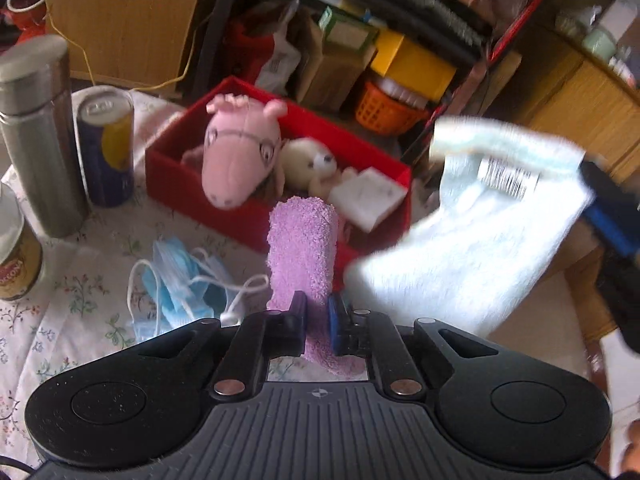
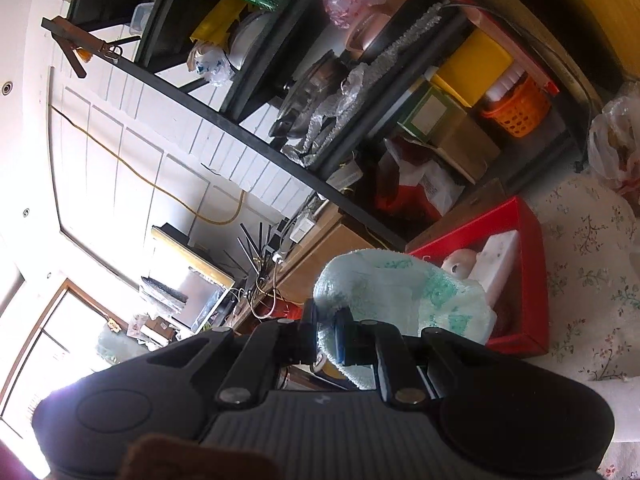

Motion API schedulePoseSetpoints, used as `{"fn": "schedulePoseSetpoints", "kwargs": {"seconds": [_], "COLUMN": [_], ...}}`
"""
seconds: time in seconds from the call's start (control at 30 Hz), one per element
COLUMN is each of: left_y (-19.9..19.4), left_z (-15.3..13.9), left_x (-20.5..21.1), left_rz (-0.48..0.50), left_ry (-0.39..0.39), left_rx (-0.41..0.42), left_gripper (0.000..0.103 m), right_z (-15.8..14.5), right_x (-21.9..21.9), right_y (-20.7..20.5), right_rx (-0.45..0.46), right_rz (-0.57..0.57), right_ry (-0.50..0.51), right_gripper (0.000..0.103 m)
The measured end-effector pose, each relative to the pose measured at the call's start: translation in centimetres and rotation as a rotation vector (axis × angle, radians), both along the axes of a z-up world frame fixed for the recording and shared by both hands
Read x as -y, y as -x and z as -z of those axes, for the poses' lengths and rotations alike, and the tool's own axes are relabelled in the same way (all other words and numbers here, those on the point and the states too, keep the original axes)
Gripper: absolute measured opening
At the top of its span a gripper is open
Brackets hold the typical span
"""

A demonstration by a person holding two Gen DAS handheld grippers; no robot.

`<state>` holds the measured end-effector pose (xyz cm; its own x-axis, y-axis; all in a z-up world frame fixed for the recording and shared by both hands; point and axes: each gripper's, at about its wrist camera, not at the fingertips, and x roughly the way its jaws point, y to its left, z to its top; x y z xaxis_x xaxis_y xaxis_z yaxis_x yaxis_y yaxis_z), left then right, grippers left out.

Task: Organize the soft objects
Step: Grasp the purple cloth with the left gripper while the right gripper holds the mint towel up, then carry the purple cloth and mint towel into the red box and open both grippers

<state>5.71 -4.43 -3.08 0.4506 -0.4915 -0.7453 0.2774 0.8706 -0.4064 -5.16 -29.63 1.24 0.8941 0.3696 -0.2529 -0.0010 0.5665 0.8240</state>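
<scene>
My left gripper point(image 1: 317, 316) is shut on a fuzzy purple sock point(image 1: 302, 250) that stands up in front of the red box point(image 1: 176, 184). The box holds a pink plush point(image 1: 240, 152), a cream plush bear point(image 1: 310, 162) and a white sponge block point(image 1: 366, 196). My right gripper point(image 2: 325, 334) is shut on a pale mint sock point(image 2: 404, 292), tilted sideways beside the red box point(image 2: 532, 280). In the left wrist view that mint sock point(image 1: 472, 240) hangs blurred at the right, with a barcode tag, over the box's right corner.
Blue face masks point(image 1: 180, 284) lie on the floral tablecloth point(image 1: 60, 320) left of the purple sock. A steel flask point(image 1: 38, 136), a blue-yellow can point(image 1: 108, 144) and a jar point(image 1: 16, 252) stand at the left. Cluttered shelves point(image 2: 360, 92) stand behind the table.
</scene>
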Motion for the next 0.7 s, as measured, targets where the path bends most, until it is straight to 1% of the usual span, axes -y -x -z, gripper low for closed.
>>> {"fn": "schedulePoseSetpoints", "kwargs": {"seconds": [0.17, 0.33, 0.53, 0.7], "left_y": [-0.5, -1.5, -3.3, -4.9], "left_z": [-2.5, -4.8, -6.7, -7.6], "left_x": [-1.4, -1.9, -2.3, -1.9], "left_rz": [-0.037, -0.063, -0.101, -0.115], "left_ry": [0.063, 0.1, 0.157, 0.189], "left_rx": [0.053, 0.11, 0.15, 0.172], "left_gripper": [0.007, 0.007, 0.007, 0.007], "right_z": [-0.5, -1.5, -3.2, -4.3], "right_x": [-0.1, -0.3, -0.7, -1.0], "right_y": [-0.1, -0.4, -2.0, -3.5], "right_rx": [0.015, 0.046, 0.098, 0.134], "right_rz": [0.005, 0.01, 0.005, -0.002], "right_ry": [0.006, 0.011, 0.006, 0.006], "right_gripper": [0.0, 0.0, 0.0, 0.0]}}
